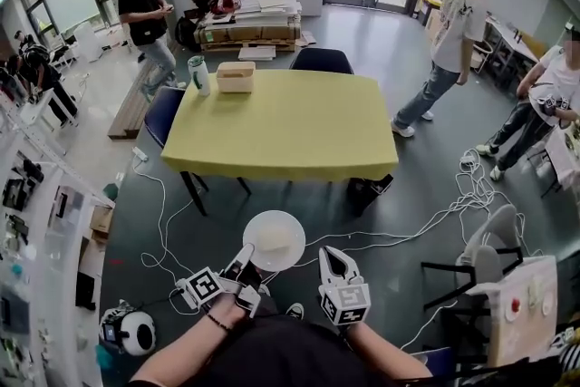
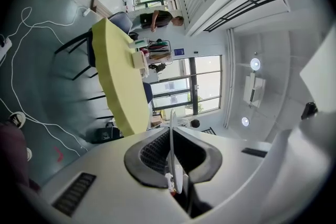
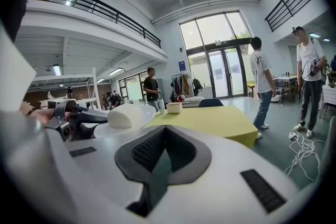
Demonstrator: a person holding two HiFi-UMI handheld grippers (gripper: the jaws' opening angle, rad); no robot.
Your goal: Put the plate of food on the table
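Observation:
A white plate (image 1: 274, 240) with a pale lump of food (image 1: 279, 242) on it is held in the air, short of the near edge of the yellow table (image 1: 281, 122). My left gripper (image 1: 243, 264) is shut on the plate's near left rim. In the left gripper view the plate (image 2: 171, 118) runs edge-on between the jaws of the left gripper (image 2: 171, 134). My right gripper (image 1: 333, 258) hangs just right of the plate, shut and empty. The right gripper view shows the right gripper (image 3: 165, 131), and to its left the plate (image 3: 118, 127), the food (image 3: 125, 114) and the table (image 3: 210, 118).
A beige box (image 1: 236, 77) and a green-and-white bottle (image 1: 198, 74) stand at the table's far left corner. Dark chairs (image 1: 321, 60) stand around the table. White cables (image 1: 453, 204) lie on the floor. Three people stand beyond the table; shelves (image 1: 27, 222) line the left.

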